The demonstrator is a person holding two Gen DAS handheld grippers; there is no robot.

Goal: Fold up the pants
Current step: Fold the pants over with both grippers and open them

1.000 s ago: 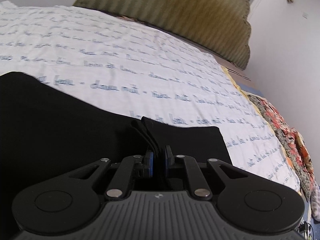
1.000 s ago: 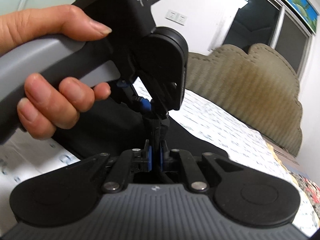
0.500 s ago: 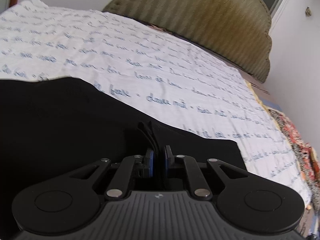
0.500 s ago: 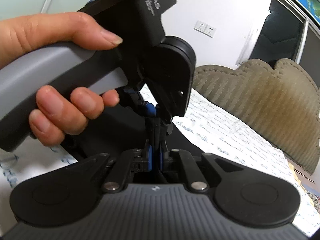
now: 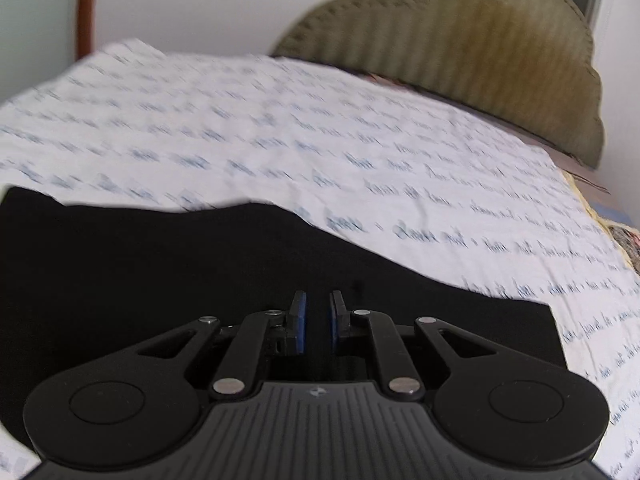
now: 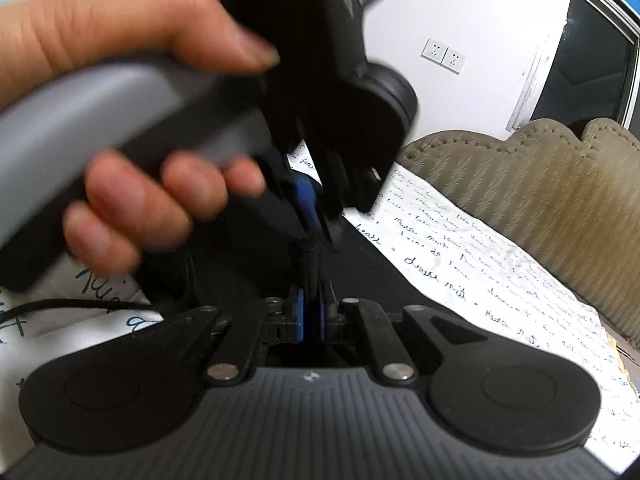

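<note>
Black pants [image 5: 160,280] lie spread on a white bedsheet [image 5: 280,140] printed with blue script. My left gripper [image 5: 317,312] hovers just over the cloth. Its jaws are opening, with a narrow gap between the blue pads [image 5: 299,328] and no fold standing in it. In the right wrist view my right gripper [image 6: 311,308] is shut on a raised fold of the pants [image 6: 372,276]. The left gripper [image 6: 320,232], blurred and held by a hand [image 6: 132,200], hangs right above that fold.
An olive scalloped headboard [image 5: 460,40] closes the far end of the bed against a white wall. A thin black cord [image 6: 60,306] trails over the sheet at the left. A patterned cloth [image 5: 628,240] lies along the bed's right edge.
The left gripper's pads have parted and the fold of black cloth that stood between them is gone from the gap. Both views have swung left across the bed. The right gripper keeps its pinch.
</note>
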